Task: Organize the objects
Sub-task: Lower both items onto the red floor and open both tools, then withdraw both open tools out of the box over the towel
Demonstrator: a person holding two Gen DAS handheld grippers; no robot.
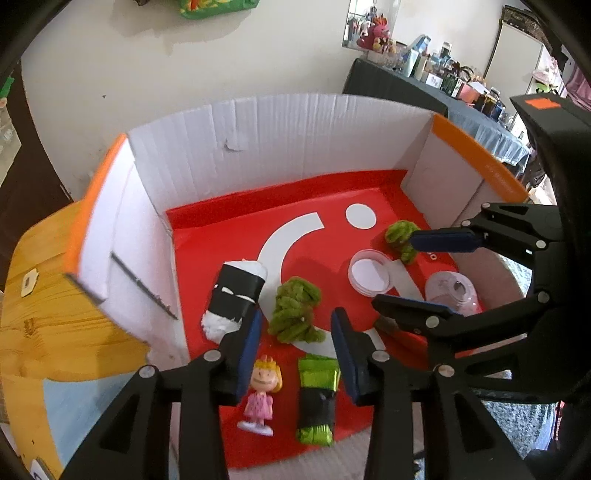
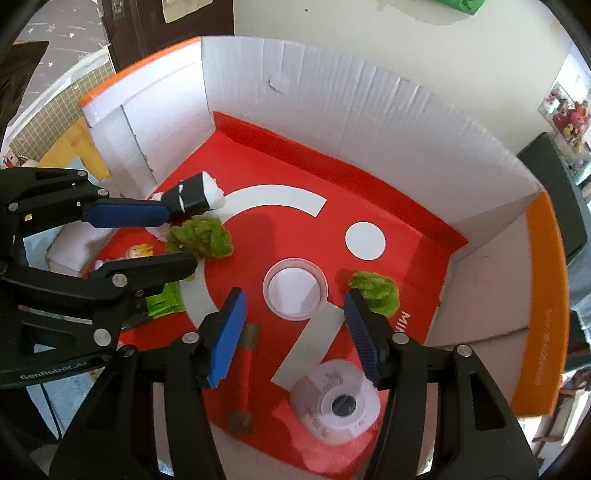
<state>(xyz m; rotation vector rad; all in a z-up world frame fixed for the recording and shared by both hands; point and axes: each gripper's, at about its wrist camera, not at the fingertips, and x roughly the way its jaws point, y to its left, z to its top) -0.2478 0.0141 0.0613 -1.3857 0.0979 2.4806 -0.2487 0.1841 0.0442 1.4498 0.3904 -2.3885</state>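
Both my grippers spread, holding nothing: left gripper [image 1: 297, 349] over doll [image 1: 260, 397] & wrapped candy [image 1: 317, 400]; right gripper [image 2: 293, 338] above lid [image 2: 295, 288]. Risk: arms bump, knock jar [image 2: 338, 404].

A cream plastered wall [image 1: 155, 66], marked by a pale patch, rises at the back of the room in even daylight. Against it on the right, a long table draped in dark cloth [image 1: 399, 88] is crowded with bottles, boxes and small cartons [image 1: 454, 81]. Above it hangs a clear case holding pink plush toys [image 1: 376, 29]. A green and orange item [image 1: 218, 7] is fixed high on the wall. At left, a wooden tabletop [image 1: 48, 295] shows its grain. The right wrist view catches a dark door [image 2: 166, 33] and a grid-patterned sheet [image 2: 62, 107].
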